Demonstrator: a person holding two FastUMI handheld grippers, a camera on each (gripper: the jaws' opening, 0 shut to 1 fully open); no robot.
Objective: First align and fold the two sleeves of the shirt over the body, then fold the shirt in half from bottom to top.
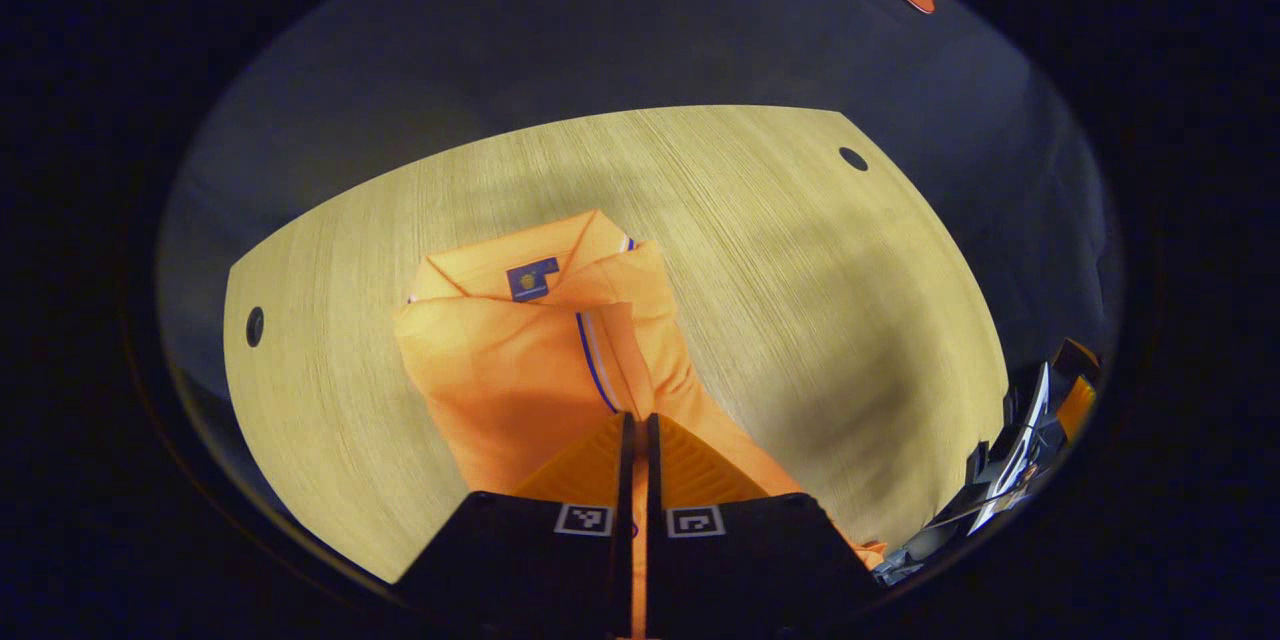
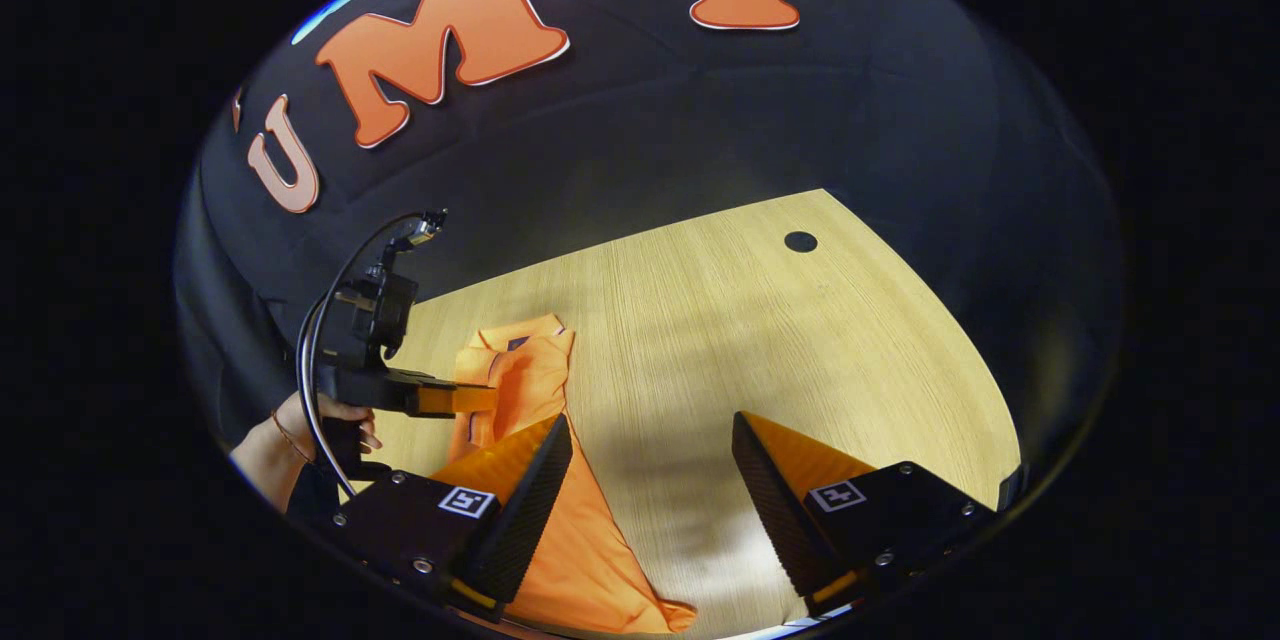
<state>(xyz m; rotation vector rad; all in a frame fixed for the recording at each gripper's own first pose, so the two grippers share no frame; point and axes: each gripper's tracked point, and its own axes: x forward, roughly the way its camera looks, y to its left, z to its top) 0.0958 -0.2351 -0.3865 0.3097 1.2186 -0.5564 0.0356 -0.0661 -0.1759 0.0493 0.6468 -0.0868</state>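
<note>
Two grippers work over one orange polo shirt [image 1: 520, 370] that lies on a pale wood-grain surface [image 1: 800, 300]. In the left gripper view, the left gripper [image 1: 636, 430] has its fingers drawn together with only a thin slit between them, over the shirt's fabric; whether cloth is pinched between them cannot be told. Ahead of them the shirt's collar [image 1: 520, 260] points away, with a dark label [image 1: 531, 279] inside the neck and a blue-and-white trimmed edge [image 1: 595, 360] running down toward the fingertips. Part of the cloth is folded across the body, and a strip trails toward the near right edge of the surface. Round dark holes [image 1: 853, 159] sit near the surface's far corners.

In the right gripper view, the right gripper [image 2: 650, 460] has its fingers spread wide, gripping nothing; its left finger [image 2: 520, 500] lies over the shirt [image 2: 590, 550], the other over bare wood. Farther off, a hand [image 2: 335, 415] holds the left gripper [image 2: 470, 398] above the shirt's collar end.
</note>
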